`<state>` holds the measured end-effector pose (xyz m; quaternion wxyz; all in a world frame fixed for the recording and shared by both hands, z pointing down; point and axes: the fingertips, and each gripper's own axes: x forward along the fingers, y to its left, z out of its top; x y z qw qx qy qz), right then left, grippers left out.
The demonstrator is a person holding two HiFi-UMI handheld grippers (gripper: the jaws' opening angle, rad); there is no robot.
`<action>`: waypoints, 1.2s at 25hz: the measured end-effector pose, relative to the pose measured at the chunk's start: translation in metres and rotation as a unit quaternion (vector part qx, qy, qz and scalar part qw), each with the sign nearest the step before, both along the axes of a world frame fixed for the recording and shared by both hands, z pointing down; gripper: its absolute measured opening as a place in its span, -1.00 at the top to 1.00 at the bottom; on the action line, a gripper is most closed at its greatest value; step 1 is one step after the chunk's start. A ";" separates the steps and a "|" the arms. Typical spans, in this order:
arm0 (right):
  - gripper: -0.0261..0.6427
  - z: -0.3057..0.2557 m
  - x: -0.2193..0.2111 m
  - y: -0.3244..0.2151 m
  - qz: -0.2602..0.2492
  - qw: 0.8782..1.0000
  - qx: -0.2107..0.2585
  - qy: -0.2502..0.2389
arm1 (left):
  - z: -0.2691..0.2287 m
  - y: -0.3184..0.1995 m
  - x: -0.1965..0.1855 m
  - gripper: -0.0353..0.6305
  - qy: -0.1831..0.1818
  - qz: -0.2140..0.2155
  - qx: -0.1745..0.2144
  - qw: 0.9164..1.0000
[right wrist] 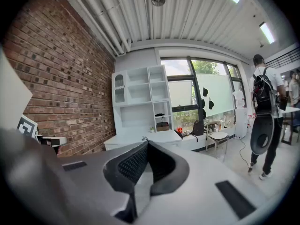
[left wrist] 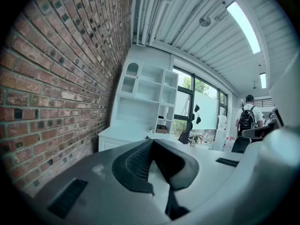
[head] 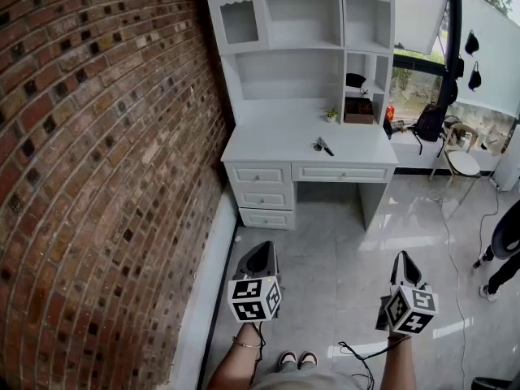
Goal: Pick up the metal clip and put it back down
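Observation:
The metal clip is a small dark thing lying on the top of the white desk, far ahead of me across the tiled floor. My left gripper is held low over the floor by the brick wall; its jaws meet at the tip with nothing between them. My right gripper hangs at the same height to the right, also shut and empty. Both gripper views look toward the desk from a distance. The clip shows there only as a tiny speck.
A brick wall runs along the left. White shelves rise above the desk. A stool and a backpack stand by the window. A person with a backpack walks at the right. A cable crosses the floor.

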<state>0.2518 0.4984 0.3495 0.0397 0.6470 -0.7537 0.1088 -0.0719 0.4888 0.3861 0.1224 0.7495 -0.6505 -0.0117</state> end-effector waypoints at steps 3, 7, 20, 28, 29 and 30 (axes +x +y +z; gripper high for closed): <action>0.92 0.001 -0.001 -0.001 0.000 1.000 -0.001 0.002 | -0.001 -0.001 -0.002 0.86 0.002 0.000 0.000 1.000; 0.92 0.002 0.000 -0.001 -0.002 1.000 -0.002 0.008 | -0.004 -0.001 -0.001 0.86 -0.002 0.000 0.004 1.000; 0.92 0.008 -0.009 -0.002 -0.013 1.000 -0.003 -0.016 | -0.008 0.005 -0.002 0.86 -0.006 0.008 0.012 1.000; 0.92 0.005 -0.006 -0.003 0.000 1.000 -0.002 -0.010 | -0.013 0.000 0.002 0.85 -0.010 0.026 0.014 1.000; 0.92 0.005 -0.006 -0.003 0.000 1.000 -0.002 -0.009 | -0.013 -0.001 0.002 0.85 -0.010 0.027 0.014 0.999; 0.92 0.004 -0.007 -0.003 0.001 1.000 -0.002 -0.010 | -0.013 -0.002 0.002 0.84 -0.009 0.028 0.014 0.999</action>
